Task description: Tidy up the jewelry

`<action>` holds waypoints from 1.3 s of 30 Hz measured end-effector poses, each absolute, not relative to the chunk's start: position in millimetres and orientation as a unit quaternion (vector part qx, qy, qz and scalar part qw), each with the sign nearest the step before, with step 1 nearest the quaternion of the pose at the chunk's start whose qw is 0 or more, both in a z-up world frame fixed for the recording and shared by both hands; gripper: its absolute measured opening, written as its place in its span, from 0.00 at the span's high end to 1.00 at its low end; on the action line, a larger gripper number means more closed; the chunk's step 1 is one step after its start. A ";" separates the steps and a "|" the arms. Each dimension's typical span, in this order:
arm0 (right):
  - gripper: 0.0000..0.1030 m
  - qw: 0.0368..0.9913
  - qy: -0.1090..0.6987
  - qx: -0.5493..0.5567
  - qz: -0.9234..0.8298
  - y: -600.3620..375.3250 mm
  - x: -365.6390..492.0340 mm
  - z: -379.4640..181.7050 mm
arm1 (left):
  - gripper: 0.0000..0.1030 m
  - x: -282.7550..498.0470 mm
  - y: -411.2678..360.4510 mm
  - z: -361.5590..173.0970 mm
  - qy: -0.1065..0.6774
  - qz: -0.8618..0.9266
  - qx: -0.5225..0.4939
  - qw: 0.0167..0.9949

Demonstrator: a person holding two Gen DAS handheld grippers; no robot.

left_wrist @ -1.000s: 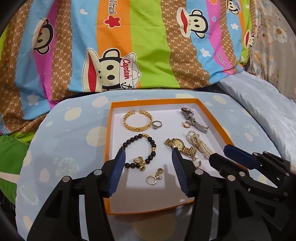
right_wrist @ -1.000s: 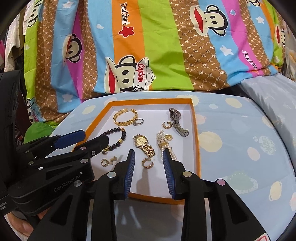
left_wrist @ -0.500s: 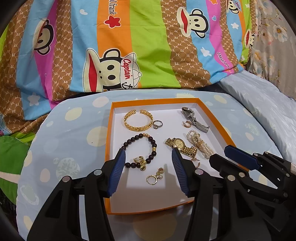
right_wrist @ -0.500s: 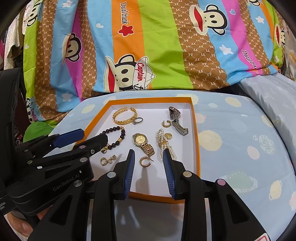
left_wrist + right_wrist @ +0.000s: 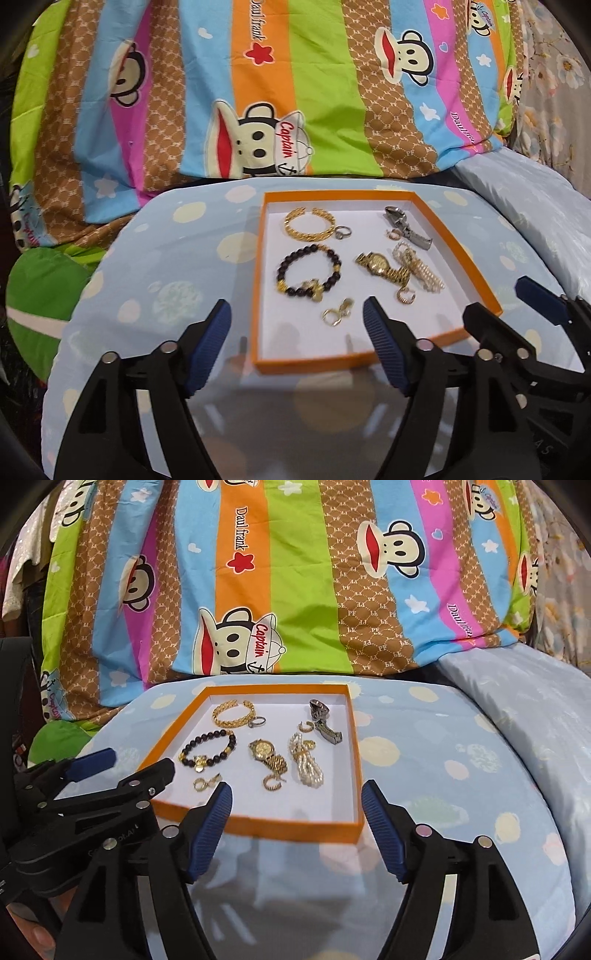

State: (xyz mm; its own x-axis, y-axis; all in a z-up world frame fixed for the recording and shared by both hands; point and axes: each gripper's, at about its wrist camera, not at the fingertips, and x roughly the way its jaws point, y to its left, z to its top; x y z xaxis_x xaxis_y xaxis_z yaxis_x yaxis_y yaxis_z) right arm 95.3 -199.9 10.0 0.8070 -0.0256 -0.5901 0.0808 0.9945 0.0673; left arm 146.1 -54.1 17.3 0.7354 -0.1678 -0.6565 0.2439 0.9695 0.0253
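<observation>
Both tools are empty, jaws wide apart: left tool (image 5: 297, 325) sits low centre of the left wrist view, right tool (image 5: 297, 805) low centre of the right wrist view, both short of the near rim of the orange tray (image 5: 258, 821).

All the jewelry lies inside the tray, which sits on the blue dotted bench (image 5: 424, 775):
- gold cuff bangle (image 5: 309, 224) with a small silver ring (image 5: 342, 232) touching it, upper left of the tray
- dark bead bracelet (image 5: 308, 271) below it, gold charm on its near side
- gold earring pair (image 5: 337, 314) nearest the left tool
- gold watch (image 5: 267, 755) mid tray, a gold hoop earring (image 5: 272, 783) just at its strap end
- pearl bracelet (image 5: 306, 762) right of the watch, touching or overlapping it in the left wrist view
- grey metal clasp piece (image 5: 325, 720) and another small hoop (image 5: 306, 726) at upper right

The scene fits either a tray already sorted or one awaiting sorting, so I won't call the stage.

If a pick follows, my judgement:
- Small hoops and the ring lie flat on the tray floor, so come in steep with one pad each side, and close slowly or they skate.
- Watch, hoop and pearls are crowded. Take the outermost piece there or the strand drags along.
- Grab the bead bracelet across the beads, not the charm.
- Keep the other tool clear of the tray rim; it's light card, likely shifts if nudged.
</observation>
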 end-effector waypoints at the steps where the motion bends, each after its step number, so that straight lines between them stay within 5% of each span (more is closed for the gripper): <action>1: 0.28 0.951 0.306 0.040 -0.032 -197.6 89.7 9.8 | 0.28 140.1 -51.9 16.9 0.343 -0.106 0.056 0.932; 6: 0.24 0.954 0.293 0.013 -0.059 -186.5 62.3 8.5 | 0.26 111.3 -45.8 13.2 0.333 -0.078 0.064 0.938; 12: 0.16 0.956 0.282 0.028 -0.074 -187.7 38.7 7.5 | 0.12 89.9 -35.9 13.1 0.320 -0.046 0.044 0.945; 39: 0.16 0.946 0.314 0.043 -0.072 -189.0 36.9 -0.3 | 0.12 80.0 -35.4 2.1 0.347 -0.026 0.056 0.936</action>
State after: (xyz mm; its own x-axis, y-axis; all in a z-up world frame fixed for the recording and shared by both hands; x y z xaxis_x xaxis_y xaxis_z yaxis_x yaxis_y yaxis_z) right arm 36.9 -189.0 -0.3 0.7924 -0.1098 -0.6000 0.1643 0.9857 0.0366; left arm 80.0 -35.4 2.1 0.7574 -0.0106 -0.6528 0.0879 0.9924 0.0859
